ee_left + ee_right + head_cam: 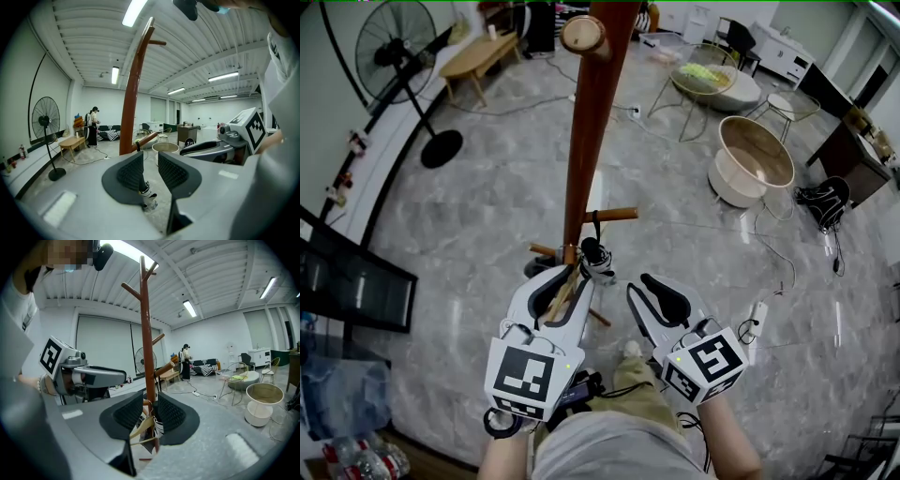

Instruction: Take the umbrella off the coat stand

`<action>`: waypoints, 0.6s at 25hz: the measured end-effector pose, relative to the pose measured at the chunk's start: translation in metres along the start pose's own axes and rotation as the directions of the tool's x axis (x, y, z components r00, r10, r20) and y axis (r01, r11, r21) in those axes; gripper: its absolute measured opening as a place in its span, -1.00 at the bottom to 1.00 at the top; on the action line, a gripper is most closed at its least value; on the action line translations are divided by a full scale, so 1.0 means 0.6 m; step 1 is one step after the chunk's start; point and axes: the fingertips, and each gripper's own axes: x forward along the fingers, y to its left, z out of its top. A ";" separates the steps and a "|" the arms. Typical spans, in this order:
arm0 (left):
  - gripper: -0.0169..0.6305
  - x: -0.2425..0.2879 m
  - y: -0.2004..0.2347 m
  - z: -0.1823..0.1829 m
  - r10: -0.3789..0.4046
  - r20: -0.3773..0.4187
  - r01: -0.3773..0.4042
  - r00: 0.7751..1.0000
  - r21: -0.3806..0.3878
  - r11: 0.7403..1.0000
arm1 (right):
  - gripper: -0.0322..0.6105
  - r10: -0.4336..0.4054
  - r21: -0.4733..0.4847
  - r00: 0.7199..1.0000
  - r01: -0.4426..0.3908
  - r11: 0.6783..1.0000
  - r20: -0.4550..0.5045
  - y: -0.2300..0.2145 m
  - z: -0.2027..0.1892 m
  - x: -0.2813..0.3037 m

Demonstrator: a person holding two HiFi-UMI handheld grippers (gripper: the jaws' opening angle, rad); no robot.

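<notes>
The brown wooden coat stand (pixel 586 131) rises in the middle of the head view. A folded black umbrella (pixel 594 257) with a white band hangs by its strap from a low peg (pixel 614 215). My left gripper (pixel 567 277) is open just left of the umbrella, and the stand's base shows between its fingers. My right gripper (pixel 638 284) is open a little to the umbrella's right, holding nothing. The left gripper view shows the umbrella (pixel 144 191) low between the narrowly parted jaws. The right gripper view shows the umbrella (pixel 158 426) and the pole (pixel 146 333) beyond its own gap.
A standing fan (pixel 394 42) and a low wooden table (pixel 478 56) are at the far left. A round tub (pixel 755 159), a wire chair (pixel 703 75) and a black bag (pixel 825 202) stand to the right. A white cable (pixel 773 253) crosses the marble floor. A person (pixel 92 126) stands far off.
</notes>
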 end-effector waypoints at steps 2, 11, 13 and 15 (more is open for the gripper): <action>-0.65 0.007 0.001 -0.001 0.016 -0.006 -0.016 1.000 -0.004 1.000 | -0.61 0.021 -0.005 1.000 -0.021 1.000 -0.004 -0.005 0.000 0.009; -0.65 0.042 0.014 -0.002 0.090 -0.032 -0.091 0.995 -0.021 0.996 | -0.61 0.124 -0.036 0.992 -0.125 0.992 -0.022 -0.029 0.005 0.055; -0.65 0.051 0.020 -0.004 0.106 -0.042 -0.107 0.993 -0.023 0.994 | -0.61 0.143 -0.044 0.989 -0.144 0.989 -0.029 -0.034 0.006 0.067; -0.65 0.057 0.025 -0.003 0.119 -0.045 -0.121 0.992 -0.028 0.992 | -0.61 0.160 -0.054 0.987 -0.161 0.985 -0.036 -0.037 0.006 0.079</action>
